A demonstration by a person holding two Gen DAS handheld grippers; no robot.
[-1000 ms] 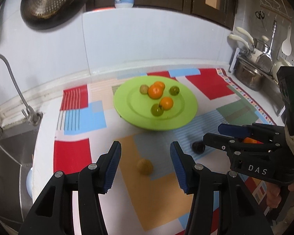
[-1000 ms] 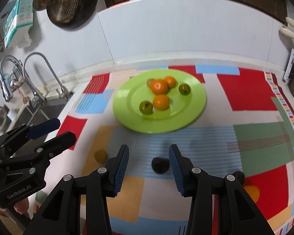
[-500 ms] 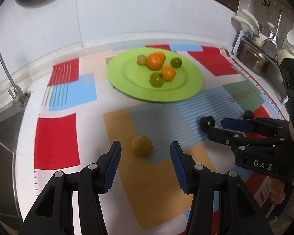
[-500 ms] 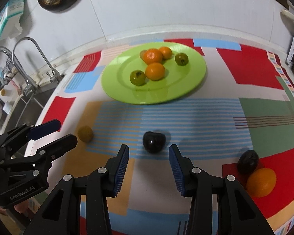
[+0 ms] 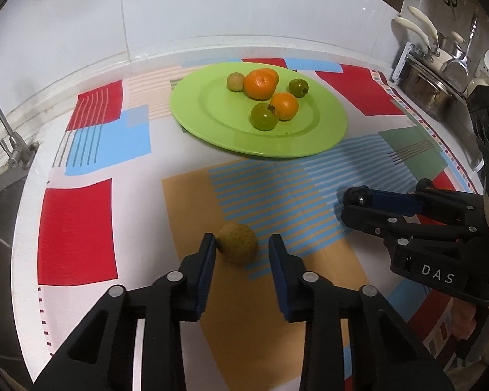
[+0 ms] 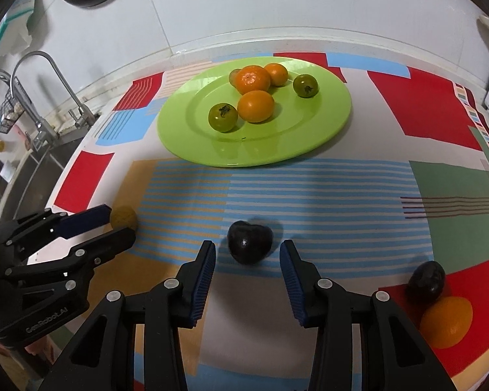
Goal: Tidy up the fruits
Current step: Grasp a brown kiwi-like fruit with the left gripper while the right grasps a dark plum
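Note:
A green plate [image 5: 322, 137] [image 6: 185, 130] holds several oranges and green fruits. My left gripper [image 5: 243, 244] is open around a yellow-brown fruit [image 5: 238, 242] on the mat; its left pad touches or nearly touches the fruit. The fruit also shows in the right wrist view [image 6: 124, 216]. My right gripper [image 6: 247, 249] is open with a dark purple fruit [image 6: 250, 241] between its fingertips, apart from both pads. In the left wrist view the right gripper [image 5: 358, 207] hides most of that fruit.
A second dark fruit [image 6: 427, 280] and an orange [image 6: 448, 321] lie at the mat's right front. A sink and taps [image 6: 42, 97] are at the left. Pots and utensils [image 5: 440, 75] stand at the back right. The white wall runs behind the plate.
Both grippers moved forward and down. Each loose fruit went from ahead of the fingertips to between them. The left jaws have narrowed somewhat.

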